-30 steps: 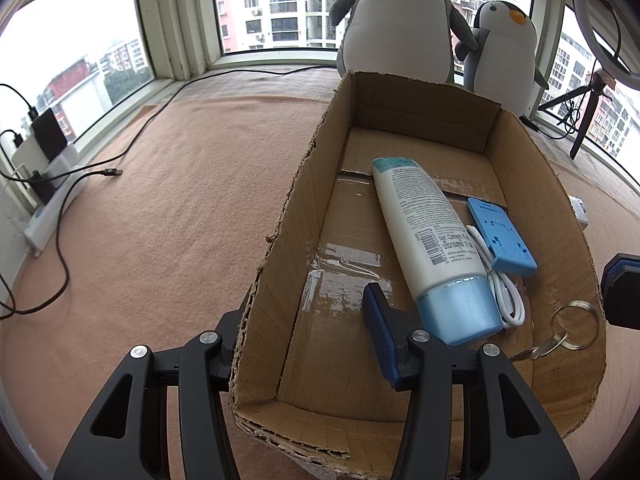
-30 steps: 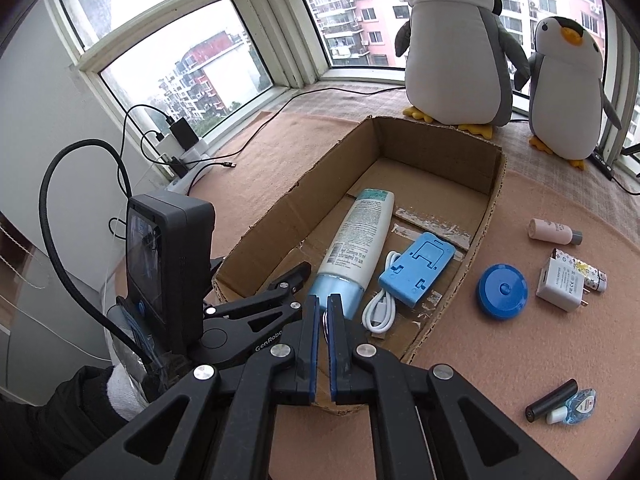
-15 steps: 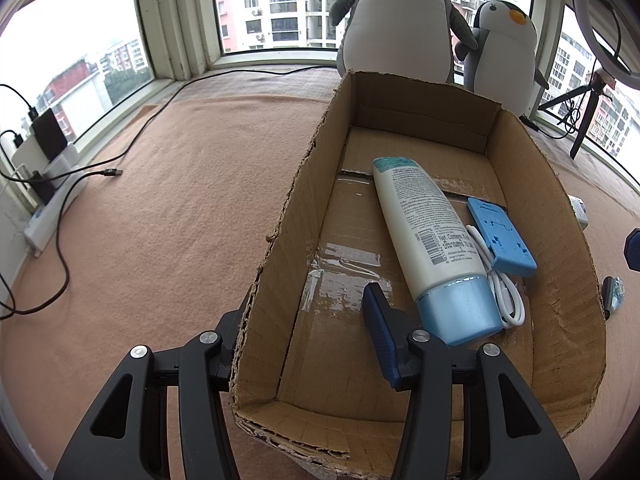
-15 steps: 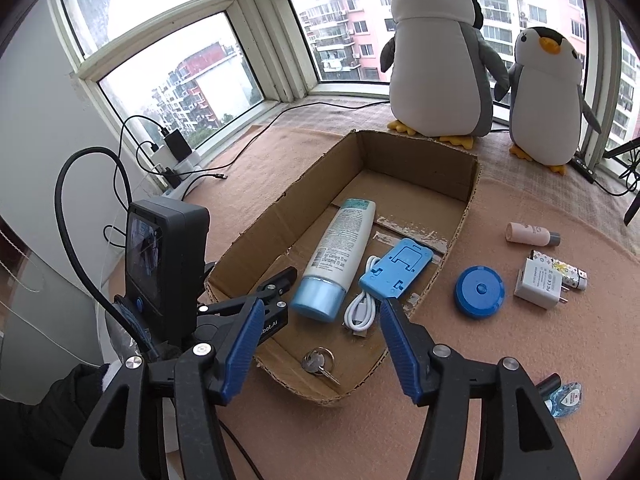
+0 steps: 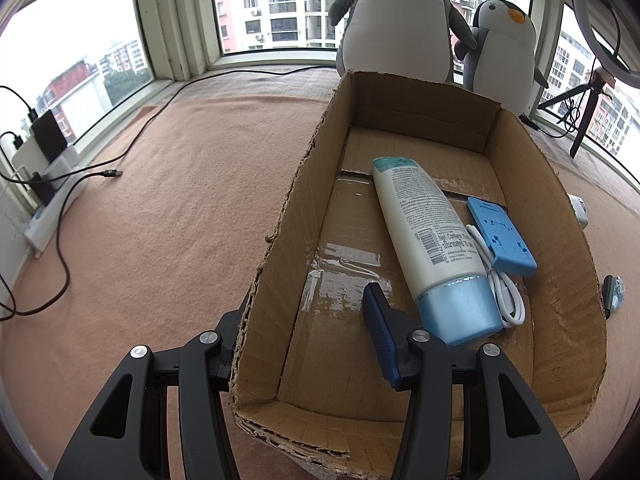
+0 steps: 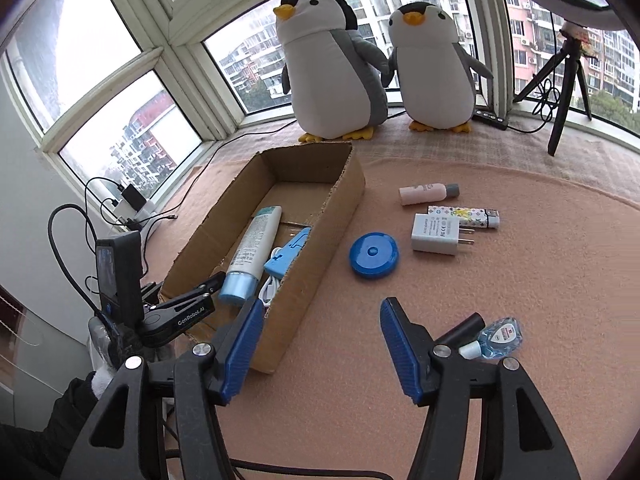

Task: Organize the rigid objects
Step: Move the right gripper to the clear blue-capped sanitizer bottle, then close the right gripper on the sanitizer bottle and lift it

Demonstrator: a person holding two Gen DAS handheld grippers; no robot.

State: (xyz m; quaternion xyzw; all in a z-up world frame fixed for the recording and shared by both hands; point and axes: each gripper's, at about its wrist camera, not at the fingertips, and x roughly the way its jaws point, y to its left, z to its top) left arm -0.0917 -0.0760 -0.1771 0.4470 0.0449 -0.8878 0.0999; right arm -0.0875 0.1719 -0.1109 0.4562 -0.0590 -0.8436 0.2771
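Observation:
An open cardboard box (image 5: 280, 240) lies on the pink carpet. Inside it are a white lotion tube with a blue cap (image 5: 428, 232), a blue phone stand (image 5: 500, 236) and a coiled white cable (image 5: 504, 292). My left gripper (image 5: 304, 312) is open and straddles the box's left wall, one finger outside and the blue-padded one inside. My right gripper (image 6: 322, 308) is open and empty above the carpet, just right of the box (image 6: 320, 240). Ahead of it lie a blue round disc (image 6: 374, 255), a white charger plug (image 6: 436, 234), a patterned tube (image 6: 464, 216) and a pink bottle (image 6: 428, 193).
A black tube (image 6: 460, 328) and a small blue dropper bottle (image 6: 498, 336) lie beside my right finger. Two penguin plush toys (image 6: 332, 64) stand behind the box. A tripod (image 6: 564, 80) is at the far right. A power strip with cables (image 5: 52, 200) runs along the left wall.
My right gripper was shut on a key ring over the box, then opened and left it inside. It has since swung right over the carpet. The left gripper has not moved.

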